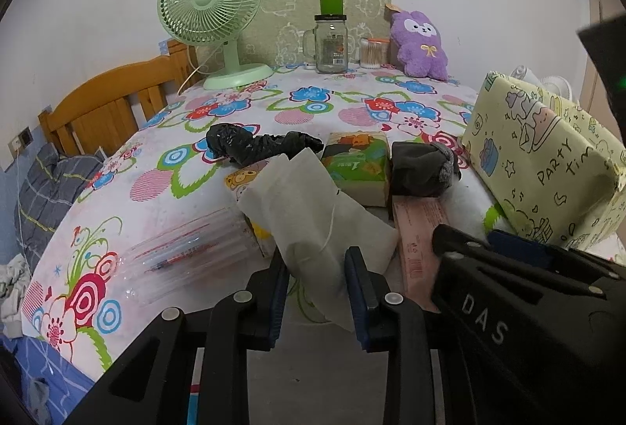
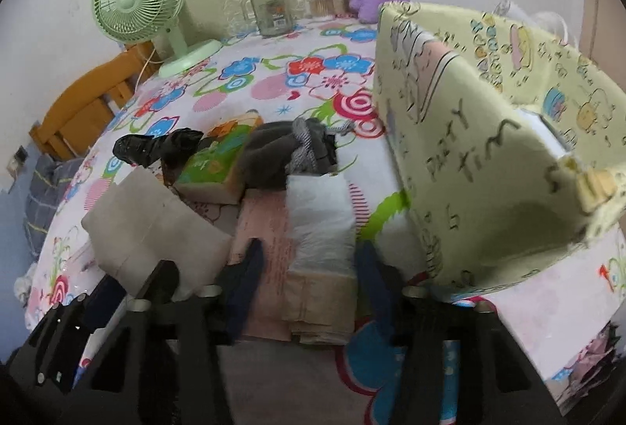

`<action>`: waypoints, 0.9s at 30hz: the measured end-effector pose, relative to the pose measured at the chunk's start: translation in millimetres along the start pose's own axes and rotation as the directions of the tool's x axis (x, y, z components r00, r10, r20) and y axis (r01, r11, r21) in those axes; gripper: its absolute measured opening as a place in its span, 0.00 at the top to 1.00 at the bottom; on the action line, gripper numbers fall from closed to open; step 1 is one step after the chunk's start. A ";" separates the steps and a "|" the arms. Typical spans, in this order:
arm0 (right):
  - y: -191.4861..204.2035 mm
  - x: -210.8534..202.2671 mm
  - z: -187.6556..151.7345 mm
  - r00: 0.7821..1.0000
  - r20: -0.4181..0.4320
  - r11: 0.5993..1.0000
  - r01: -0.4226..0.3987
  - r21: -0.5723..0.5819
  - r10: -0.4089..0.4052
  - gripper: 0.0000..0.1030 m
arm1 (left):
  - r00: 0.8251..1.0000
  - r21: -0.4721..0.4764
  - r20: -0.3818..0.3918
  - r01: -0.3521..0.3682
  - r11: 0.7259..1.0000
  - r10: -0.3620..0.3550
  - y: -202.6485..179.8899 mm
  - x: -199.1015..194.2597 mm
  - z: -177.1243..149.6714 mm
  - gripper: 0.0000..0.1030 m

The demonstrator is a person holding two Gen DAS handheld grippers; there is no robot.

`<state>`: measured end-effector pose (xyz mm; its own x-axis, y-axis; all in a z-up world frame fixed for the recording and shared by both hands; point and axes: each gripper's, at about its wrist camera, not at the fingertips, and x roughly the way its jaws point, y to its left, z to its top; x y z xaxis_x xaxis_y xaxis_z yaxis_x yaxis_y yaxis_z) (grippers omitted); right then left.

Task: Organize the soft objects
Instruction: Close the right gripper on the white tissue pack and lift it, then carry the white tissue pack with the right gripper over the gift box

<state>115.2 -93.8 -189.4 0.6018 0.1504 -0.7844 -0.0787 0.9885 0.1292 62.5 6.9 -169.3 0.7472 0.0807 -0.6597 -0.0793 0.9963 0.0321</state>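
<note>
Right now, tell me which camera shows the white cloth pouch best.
The left wrist view: the white cloth pouch stands centred between the left claw pads, its drawstring visible. The right wrist view shows it only off to the left, blurred and partly hidden behind the left claw.

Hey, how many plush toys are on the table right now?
1: a purple plush toy stands at the far edge of the table against the wall, right of the glass jar. Others could be hidden behind the yellow gift box.
</note>
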 end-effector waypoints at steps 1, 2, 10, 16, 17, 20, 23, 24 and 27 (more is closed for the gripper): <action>2.6 0.3 1.0 1.000 0.001 1.000 -0.001 -0.017 0.001 0.66 | 1.000 0.000 -0.001 0.001 1.000 -0.001 -0.3 0.1 -0.3 0.73; 3.9 0.1 1.1 1.000 0.003 1.000 0.001 -0.024 -0.001 0.69 | 1.000 0.000 -0.001 0.002 1.000 -0.002 0.2 0.4 0.0 0.73; 7.0 -5.4 3.7 1.000 0.019 0.999 -0.001 -0.045 0.002 0.84 | 1.000 -0.007 0.012 0.015 1.000 -0.015 1.2 -2.5 4.8 0.82; 10.0 -18.0 7.3 0.999 0.047 0.998 -0.007 -0.059 0.010 0.84 | 0.999 -0.012 0.031 0.023 1.000 -0.022 1.6 -12.1 11.3 0.87; 10.8 -20.2 7.5 0.999 0.051 0.998 -0.007 -0.059 0.010 0.84 | 0.999 -0.012 0.035 0.022 1.000 -0.021 1.8 -14.0 12.1 0.88; 13.8 -28.1 9.8 0.998 0.067 0.998 -0.008 -0.066 0.013 0.84 | 0.998 -0.015 0.051 0.022 1.000 -0.021 3.2 -20.9 15.7 0.88; 15.9 -37.6 13.1 0.996 0.085 0.997 -0.016 -0.072 0.022 0.84 | 0.998 -0.014 0.065 0.028 1.000 -0.027 3.4 -28.3 19.5 0.88; 16.6 -39.9 14.1 0.996 0.088 0.997 -0.016 -0.074 0.023 0.84 | 0.997 -0.020 0.068 0.034 0.999 -0.032 4.2 -31.1 21.3 0.88; 19.5 -50.2 19.6 0.994 0.105 0.996 -0.017 -0.083 0.026 0.84 | 0.996 -0.029 0.080 0.041 0.999 -0.038 5.9 -39.0 27.0 0.88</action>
<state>99.0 -82.4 -135.7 0.6797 0.1738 -0.7126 -0.1553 0.9836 0.0918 50.6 10.4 -123.1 0.8000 0.0444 -0.5983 -0.0679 0.9975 -0.0169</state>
